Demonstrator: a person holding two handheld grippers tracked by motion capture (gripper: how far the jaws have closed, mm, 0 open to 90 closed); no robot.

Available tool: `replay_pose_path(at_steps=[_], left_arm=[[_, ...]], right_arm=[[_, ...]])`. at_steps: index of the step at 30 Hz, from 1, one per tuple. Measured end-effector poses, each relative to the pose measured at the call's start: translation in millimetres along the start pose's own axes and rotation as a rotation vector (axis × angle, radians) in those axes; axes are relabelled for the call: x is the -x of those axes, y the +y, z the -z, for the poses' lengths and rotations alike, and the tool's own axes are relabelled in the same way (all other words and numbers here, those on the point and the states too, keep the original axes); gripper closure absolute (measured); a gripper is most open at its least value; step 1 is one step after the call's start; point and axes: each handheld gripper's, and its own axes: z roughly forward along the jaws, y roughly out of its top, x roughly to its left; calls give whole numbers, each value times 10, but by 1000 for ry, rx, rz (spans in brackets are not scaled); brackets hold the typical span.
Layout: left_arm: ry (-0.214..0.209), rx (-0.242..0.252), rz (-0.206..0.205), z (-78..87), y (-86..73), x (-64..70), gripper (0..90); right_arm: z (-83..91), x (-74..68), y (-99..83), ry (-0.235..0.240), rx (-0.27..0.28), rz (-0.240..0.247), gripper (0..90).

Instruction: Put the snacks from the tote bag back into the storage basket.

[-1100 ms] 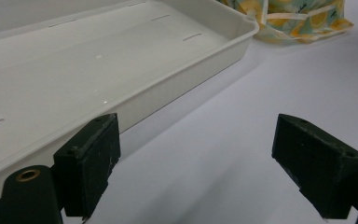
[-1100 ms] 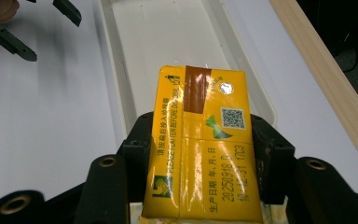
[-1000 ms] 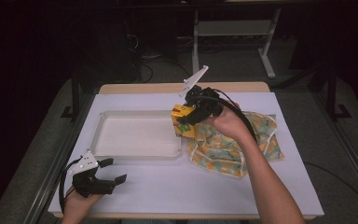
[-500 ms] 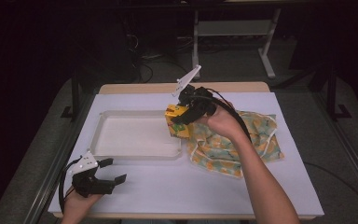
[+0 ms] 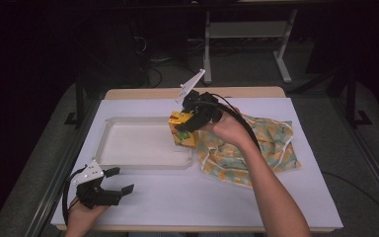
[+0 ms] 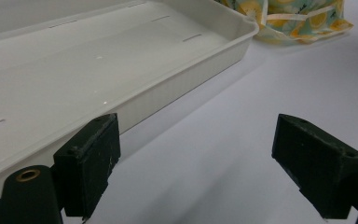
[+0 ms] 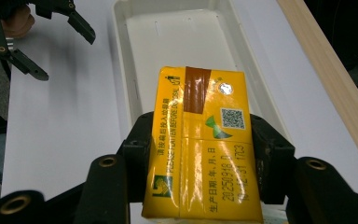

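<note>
Work surface: a table [image 5: 256, 207] covered by a smooth white sheet, edged at the far side by a strip of pale wood, set in a dim room with dark flooring and metal stands behind. Item one: a shallow rectangular tray [image 5: 109, 129] of glossy white plastic, with rounded corners and a raised rim, laid on the left half of the sheet. Item two: a soft crumpled cloth [image 5: 271, 143], printed in orange and green with pale piping, spread to the right of the tray. Item three: a box-shaped yellow carton [image 5: 183, 132], glossy, printed with a code square and sealed by a brown tape strip, held above the tray's right end; it is clamped on both flat sides between the black jaws of the right gripper [image 5: 190, 122]. Item four: the left gripper [image 5: 116, 181], matte black, rested near the table's front left corner with jaws spread wide and nothing between them.
</note>
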Motion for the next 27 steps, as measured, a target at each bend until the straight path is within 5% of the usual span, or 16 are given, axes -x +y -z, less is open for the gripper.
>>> replay_pose_path(at_steps=[27], left_arm=[[-4, 9, 7, -7, -3, -3, 148]], right_arm=[[-229, -30, 159, 37, -1, 19, 494]])
